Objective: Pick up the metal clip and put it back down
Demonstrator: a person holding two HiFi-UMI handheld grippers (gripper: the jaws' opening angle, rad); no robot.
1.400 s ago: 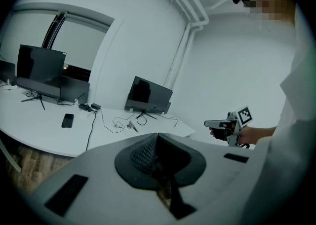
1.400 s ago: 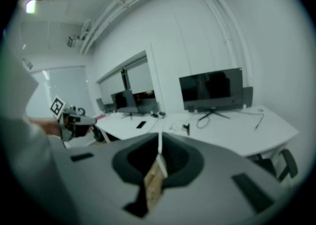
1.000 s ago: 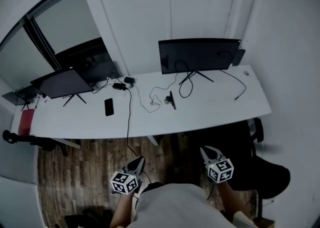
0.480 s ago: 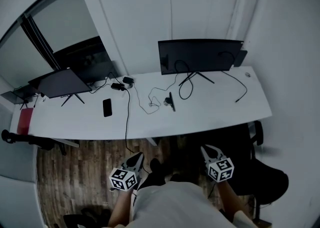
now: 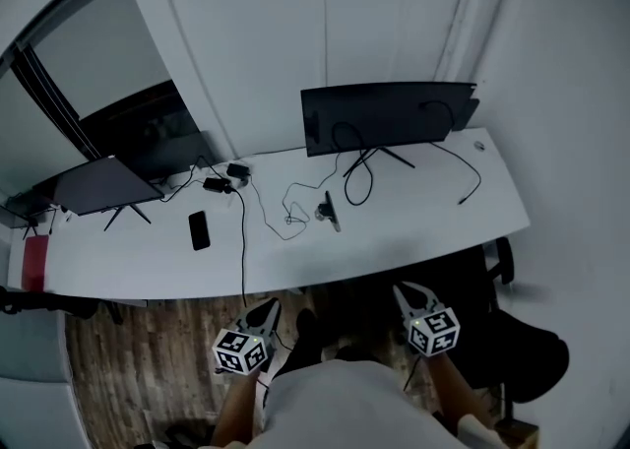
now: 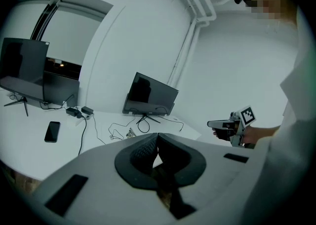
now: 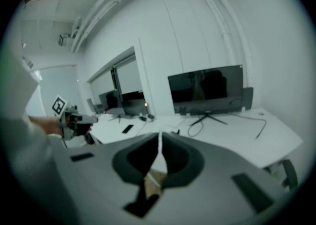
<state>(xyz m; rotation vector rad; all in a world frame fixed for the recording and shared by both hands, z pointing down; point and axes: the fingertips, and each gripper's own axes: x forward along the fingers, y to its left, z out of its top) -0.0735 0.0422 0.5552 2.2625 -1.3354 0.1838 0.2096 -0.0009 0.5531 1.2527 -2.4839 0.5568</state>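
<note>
Metal clip [image 5: 329, 211] lies on the white desk [image 5: 423, 211], just beside a loop of thin cable [image 5: 285, 215] and in front of the monitor [image 5: 386, 114], well apart from both our grippers. We hold the left gripper [image 5: 268, 310] and the right gripper [image 5: 410, 291] low over the wood floor [image 5: 148, 339], each with its jaws pressed together on nothing. Against a second ago, the clip, the phone [image 5: 199, 229] and the cables sit further left and lower in the head view. The grippers keep nearly the same places, and what looks like a dark shoe [image 5: 305, 324] now shows between them.
</note>
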